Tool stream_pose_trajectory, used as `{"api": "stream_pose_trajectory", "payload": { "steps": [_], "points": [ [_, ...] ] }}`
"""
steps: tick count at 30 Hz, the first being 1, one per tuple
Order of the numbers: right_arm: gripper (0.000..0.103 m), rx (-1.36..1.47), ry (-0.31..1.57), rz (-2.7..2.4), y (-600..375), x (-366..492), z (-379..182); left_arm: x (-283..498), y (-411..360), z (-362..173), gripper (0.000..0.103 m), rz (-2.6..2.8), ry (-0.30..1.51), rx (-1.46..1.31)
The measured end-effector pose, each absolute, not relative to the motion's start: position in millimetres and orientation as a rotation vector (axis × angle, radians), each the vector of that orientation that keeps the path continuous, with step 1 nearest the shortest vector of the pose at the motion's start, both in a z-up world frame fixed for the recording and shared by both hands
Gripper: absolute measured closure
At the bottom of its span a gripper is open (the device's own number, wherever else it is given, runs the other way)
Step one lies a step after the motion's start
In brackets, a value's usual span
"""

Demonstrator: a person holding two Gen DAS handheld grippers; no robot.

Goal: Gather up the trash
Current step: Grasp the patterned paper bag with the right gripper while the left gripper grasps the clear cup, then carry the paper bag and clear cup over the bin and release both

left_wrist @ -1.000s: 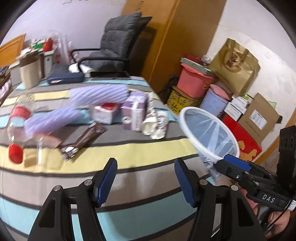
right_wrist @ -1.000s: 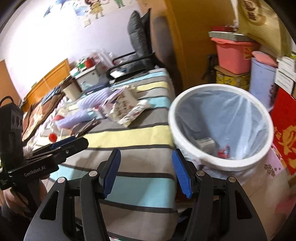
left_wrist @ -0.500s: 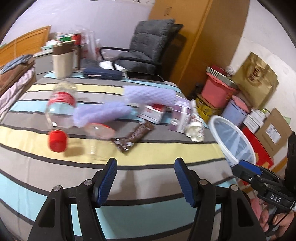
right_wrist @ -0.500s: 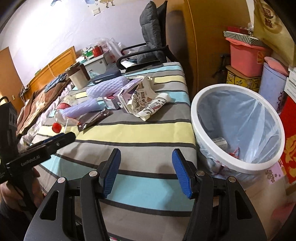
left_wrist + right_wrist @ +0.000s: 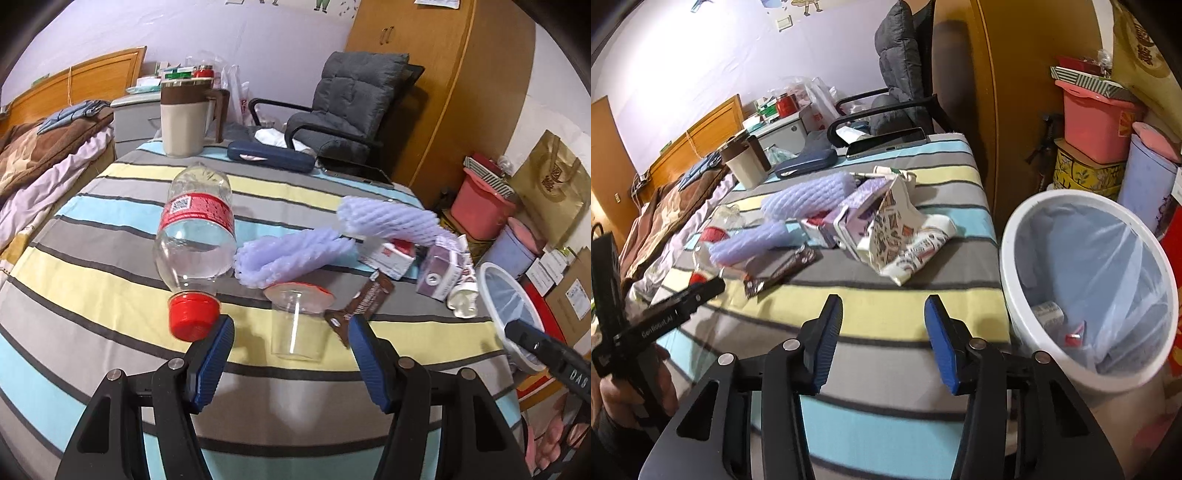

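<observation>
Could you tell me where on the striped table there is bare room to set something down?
The near strip of the table is bare, between the right gripper and the bin. The same goes for the near-left corner below the bottle. It is crowded mid-table: foam sleeves, cup, wrapper, cartons.

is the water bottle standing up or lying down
Lying down. The water bottle rests on its side on the striped table, its red cap pointing toward the left gripper.

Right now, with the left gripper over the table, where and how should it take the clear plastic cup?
Grip the clear plastic cup across its side wall, near the middle. It lies on its side, base toward the open left gripper, so come from the near side, jaws straddling it.
</observation>
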State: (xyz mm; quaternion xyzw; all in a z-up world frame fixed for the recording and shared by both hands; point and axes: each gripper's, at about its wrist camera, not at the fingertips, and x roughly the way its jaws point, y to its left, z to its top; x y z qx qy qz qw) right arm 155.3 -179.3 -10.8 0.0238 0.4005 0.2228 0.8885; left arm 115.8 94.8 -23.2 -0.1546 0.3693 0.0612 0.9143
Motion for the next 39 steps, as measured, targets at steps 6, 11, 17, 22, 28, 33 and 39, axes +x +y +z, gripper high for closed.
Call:
{"api": "stream_pose_trajectory", "payload": {
  "steps": [6,11,17,22,28,33,39],
  "points": [
    [0.056,0.050,0.832,0.453,-170.2,175.6,-12.9,126.6,94.0,-34.0,0.039,0.104,0.791,-0.314],
    [0.061,0.053,0.831,0.450,-161.1,190.1,-14.9,132.1,97.3,-40.3,0.044,0.094,0.824,-0.336],
    [0.070,0.059,0.866,0.452,-155.9,201.7,-23.9,134.3,97.2,-40.8,0.051,0.104,0.830,-0.324],
    [0.082,0.051,0.873,0.452,-159.5,195.8,-23.1,134.8,90.3,-40.3,0.071,0.102,0.840,-0.287],
    [0.084,0.054,0.856,0.459,-168.0,184.7,-15.7,127.4,84.7,-38.7,0.071,0.096,0.836,-0.276],
    [0.084,0.056,0.848,0.470,-173.2,174.6,-12.2,116.2,79.4,-32.3,0.071,0.092,0.826,-0.269],
    [0.084,0.053,0.845,0.494,-174.4,163.1,-10.4,103.2,77.0,-22.0,0.071,0.092,0.806,-0.266]
  ]
}}
